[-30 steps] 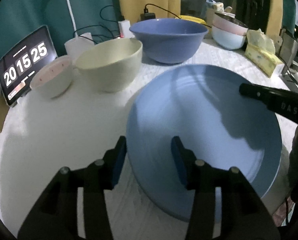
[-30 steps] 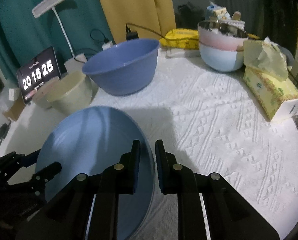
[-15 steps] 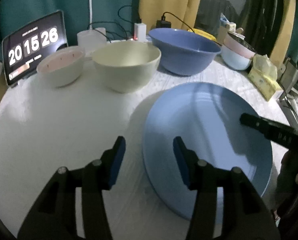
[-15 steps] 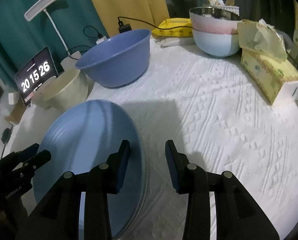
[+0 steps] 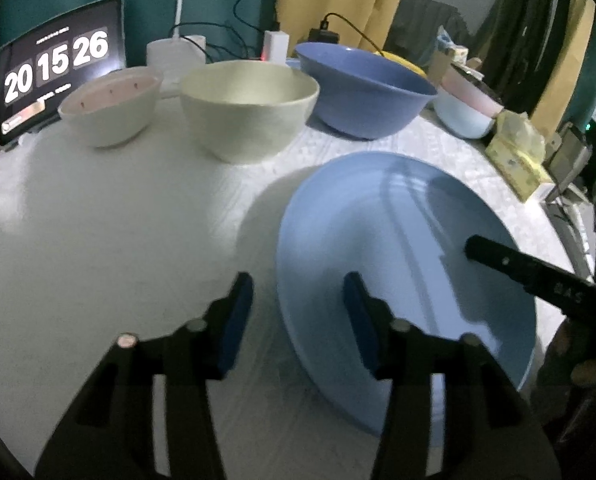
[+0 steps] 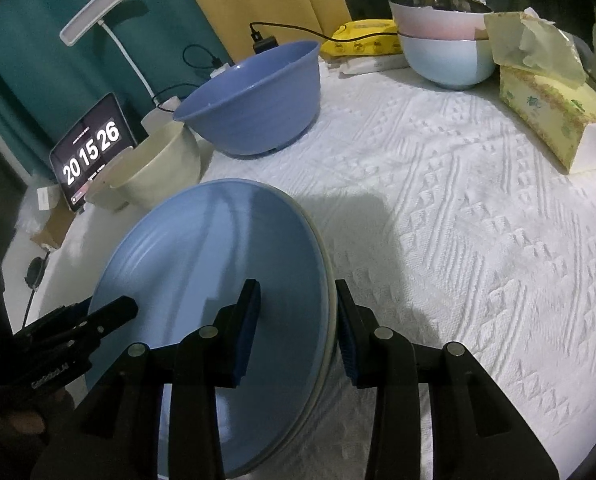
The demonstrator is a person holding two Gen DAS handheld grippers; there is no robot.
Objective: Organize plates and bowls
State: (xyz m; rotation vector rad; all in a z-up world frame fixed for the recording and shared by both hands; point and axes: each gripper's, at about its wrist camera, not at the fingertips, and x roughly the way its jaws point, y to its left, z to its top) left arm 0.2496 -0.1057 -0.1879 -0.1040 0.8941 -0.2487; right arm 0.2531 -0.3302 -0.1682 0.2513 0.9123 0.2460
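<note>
Plates point(image 6: 218, 280) come first here: the light blue plate lies on the white textured tablecloth point(image 6: 478, 220) close in front of me, and in the right wrist view I see a second, paler rim under its right edge, so I judge it is a small stack. My right gripper point(image 6: 296, 312) is wide open, one finger over the plate and the other outside the rim, with nothing held. My left gripper point(image 5: 294, 304) is also open and empty, straddling the opposite edge of the same plate point(image 5: 398, 248).

I judge the plate step is finished, because the plate sits flat and both grippers are free. The bowls are the next part. Just behind the plate stand the cream bowl point(image 5: 250, 112) and, beside it to the left, the small white bowl with pink inside point(image 5: 110, 108). Further back is the large blue bowl point(image 6: 254, 100), and on the far right a pink bowl nested in a pale blue one point(image 6: 446, 40).

For the next move I would lift both grippers clear of the rim, then take the cream bowl by its wall. The thick wall needs a wide opening and a firm pinch, and it stands very near its neighbours
</note>
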